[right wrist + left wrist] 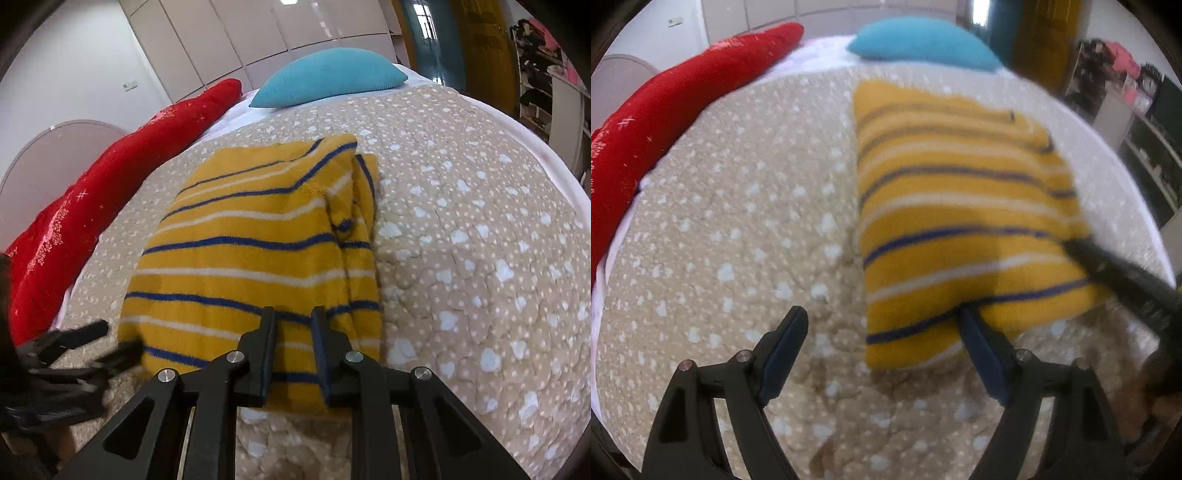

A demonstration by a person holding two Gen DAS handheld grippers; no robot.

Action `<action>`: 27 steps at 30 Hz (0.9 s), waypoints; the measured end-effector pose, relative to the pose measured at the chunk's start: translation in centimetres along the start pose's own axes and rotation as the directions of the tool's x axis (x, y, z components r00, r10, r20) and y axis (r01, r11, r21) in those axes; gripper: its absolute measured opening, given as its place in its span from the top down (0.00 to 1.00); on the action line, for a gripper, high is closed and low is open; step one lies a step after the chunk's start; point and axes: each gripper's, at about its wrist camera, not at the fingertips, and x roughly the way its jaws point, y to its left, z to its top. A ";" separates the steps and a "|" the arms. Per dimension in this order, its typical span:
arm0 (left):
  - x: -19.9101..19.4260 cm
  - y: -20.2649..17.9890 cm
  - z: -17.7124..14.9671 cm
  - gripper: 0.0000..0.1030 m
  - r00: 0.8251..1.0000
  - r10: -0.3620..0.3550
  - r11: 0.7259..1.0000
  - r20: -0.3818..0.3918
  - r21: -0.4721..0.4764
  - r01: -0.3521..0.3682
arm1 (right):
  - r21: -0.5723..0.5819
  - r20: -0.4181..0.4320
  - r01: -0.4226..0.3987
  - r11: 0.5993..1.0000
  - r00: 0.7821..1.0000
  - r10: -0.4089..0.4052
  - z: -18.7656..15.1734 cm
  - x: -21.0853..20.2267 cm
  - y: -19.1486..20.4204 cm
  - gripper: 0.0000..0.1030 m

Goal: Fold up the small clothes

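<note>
A yellow knit garment with blue and white stripes (960, 221) lies folded into a rectangle on the beige spotted blanket (738, 221). My left gripper (882, 317) is open at the garment's near left corner, its right finger touching the near edge. My right gripper (293, 317) hovers over the garment (258, 251) near its front edge, jaws narrowly apart with only a little fabric showing between them. The right gripper's fingers (1115, 273) enter the left wrist view from the right. The left gripper shows blurred at lower left of the right wrist view (107, 343).
A long red cushion (92, 206) lies along the bed's left side. A teal pillow (328, 77) sits at the head of the bed. The blanket (480, 258) extends to the right of the garment. Shelves with clutter (1137, 110) stand beyond the bed's right edge.
</note>
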 end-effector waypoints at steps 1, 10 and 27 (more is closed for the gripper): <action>0.1 -0.1 -0.1 0.19 1.000 0.001 1.000 0.000 0.007 -0.001 | 0.003 0.002 -0.004 1.000 1.000 0.004 -0.1 -0.1 -0.2 0.80; -4.4 0.1 1.4 0.20 0.993 0.014 0.999 0.116 0.049 -0.020 | -0.028 0.114 -0.001 1.000 0.993 0.005 0.2 -3.4 1.0 0.78; 5.8 2.5 14.2 0.05 0.998 -0.029 0.997 0.047 -0.073 0.032 | 0.005 -0.048 0.060 0.998 0.997 -0.059 13.1 8.9 -1.1 0.73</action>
